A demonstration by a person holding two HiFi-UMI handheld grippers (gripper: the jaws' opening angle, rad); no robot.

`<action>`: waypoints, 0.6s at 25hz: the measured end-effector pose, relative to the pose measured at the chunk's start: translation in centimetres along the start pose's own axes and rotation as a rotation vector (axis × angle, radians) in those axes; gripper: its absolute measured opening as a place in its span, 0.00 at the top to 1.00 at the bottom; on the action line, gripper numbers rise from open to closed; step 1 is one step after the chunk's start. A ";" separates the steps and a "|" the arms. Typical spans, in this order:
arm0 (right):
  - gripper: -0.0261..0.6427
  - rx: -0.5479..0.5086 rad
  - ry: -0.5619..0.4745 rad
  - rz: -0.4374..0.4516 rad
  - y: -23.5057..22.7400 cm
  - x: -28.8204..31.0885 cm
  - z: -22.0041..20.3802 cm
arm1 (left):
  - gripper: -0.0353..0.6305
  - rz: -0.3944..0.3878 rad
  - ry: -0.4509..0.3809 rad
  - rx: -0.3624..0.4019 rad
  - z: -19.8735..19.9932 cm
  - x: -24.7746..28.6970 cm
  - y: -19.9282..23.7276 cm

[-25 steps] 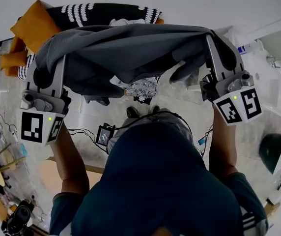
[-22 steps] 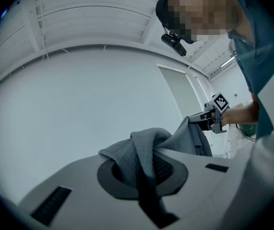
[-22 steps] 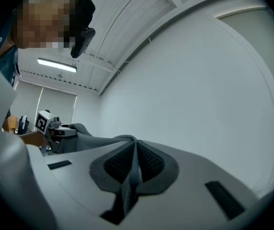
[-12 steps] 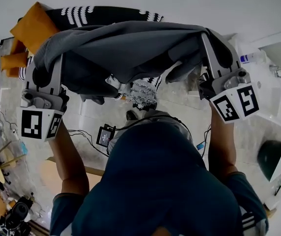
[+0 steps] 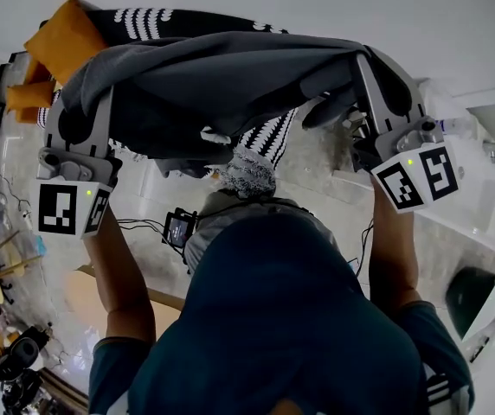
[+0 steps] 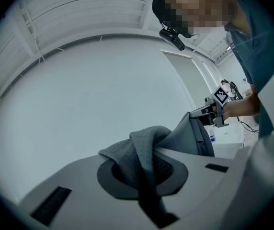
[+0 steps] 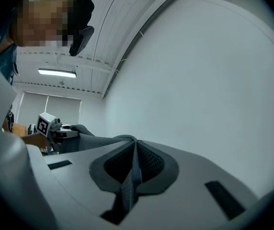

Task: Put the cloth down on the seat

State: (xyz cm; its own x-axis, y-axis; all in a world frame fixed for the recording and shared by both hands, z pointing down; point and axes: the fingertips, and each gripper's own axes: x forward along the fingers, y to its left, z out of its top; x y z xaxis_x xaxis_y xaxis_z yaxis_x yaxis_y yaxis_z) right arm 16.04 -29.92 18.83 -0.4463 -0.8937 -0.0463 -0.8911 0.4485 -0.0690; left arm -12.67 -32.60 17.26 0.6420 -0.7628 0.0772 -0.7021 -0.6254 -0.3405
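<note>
Your left gripper (image 6: pixel 144 178) is clamped on one end of the grey cloth (image 5: pixel 230 76). The cloth hangs in the air, stretched side to side across to your right gripper (image 7: pixel 131 171), which is clamped on the other end. The seat (image 5: pixel 57 46), apparently the orange-cushioned one under the striped throw (image 5: pixel 170 17), lies beyond and below the cloth, nearer your left hand.

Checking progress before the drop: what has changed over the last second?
The grey cloth, stretched between the left gripper and the right gripper, has been carried forward. In the head view it now reaches across the striped black-and-white fabric, closer to the orange cushion. Unchanged: both grippers are shut on the cloth's ends, nothing has been released, and the cloth is not yet set down.
</note>
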 end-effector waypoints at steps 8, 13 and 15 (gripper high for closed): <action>0.93 0.006 0.018 -0.038 -0.9 2.9 -1.8 | 0.91 -0.026 0.015 -0.007 -2.2 2.8 2.2; 0.93 -0.011 0.020 -0.100 -0.9 5.0 -2.3 | 0.91 -0.078 0.004 -0.027 -4.1 4.8 4.2; 0.93 -0.026 0.021 -0.127 -1.0 5.9 -2.4 | 0.91 -0.098 -0.006 -0.028 -4.7 5.6 5.2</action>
State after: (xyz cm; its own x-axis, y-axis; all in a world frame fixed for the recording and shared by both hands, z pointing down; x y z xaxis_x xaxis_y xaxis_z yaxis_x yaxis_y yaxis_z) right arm 14.12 -35.69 21.04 -0.3312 -0.9434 -0.0179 -0.9422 0.3317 -0.0470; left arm -14.12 -40.90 20.30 0.7099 -0.6967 0.1031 -0.6440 -0.7014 -0.3055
